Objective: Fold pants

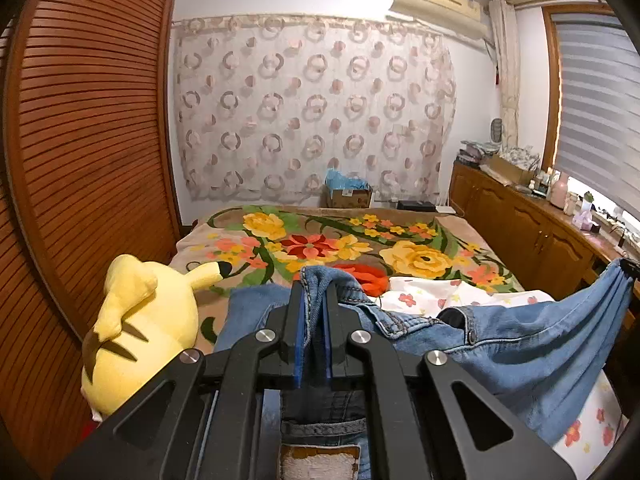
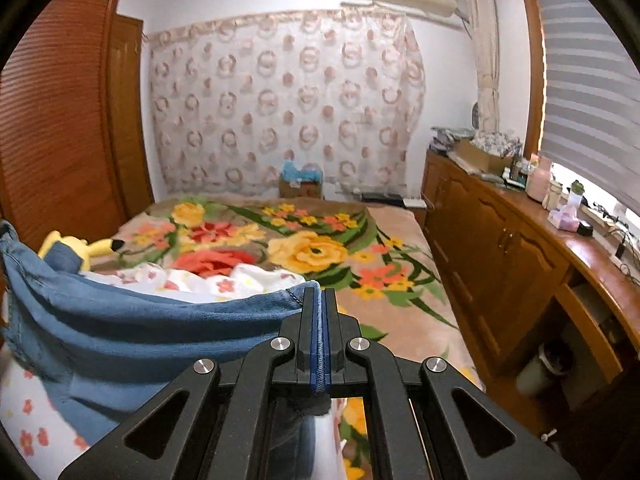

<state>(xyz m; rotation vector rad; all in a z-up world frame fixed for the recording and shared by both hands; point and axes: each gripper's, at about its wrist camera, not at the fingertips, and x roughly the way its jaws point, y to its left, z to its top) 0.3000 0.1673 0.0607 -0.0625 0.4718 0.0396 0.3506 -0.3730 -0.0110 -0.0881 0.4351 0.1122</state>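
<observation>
The pants are blue denim jeans [image 1: 520, 344], held up off the bed between both grippers. My left gripper [image 1: 314, 284] is shut on the waistband edge, which bunches up above its blue pads. From there the denim stretches right to the other gripper, seen small at the frame's far right edge [image 1: 630, 268]. In the right wrist view my right gripper [image 2: 319, 292] is shut on a stitched denim edge, and the jeans [image 2: 120, 328] sag away to the left in a broad fold.
A floral blanket [image 2: 312, 252] covers the bed. A white flowered cloth [image 1: 432, 296] lies under the jeans. A yellow plush toy [image 1: 136, 328] sits at the bed's left side by the slatted wardrobe [image 1: 80, 140]. A wooden cabinet [image 2: 500, 248] with clutter runs along the right.
</observation>
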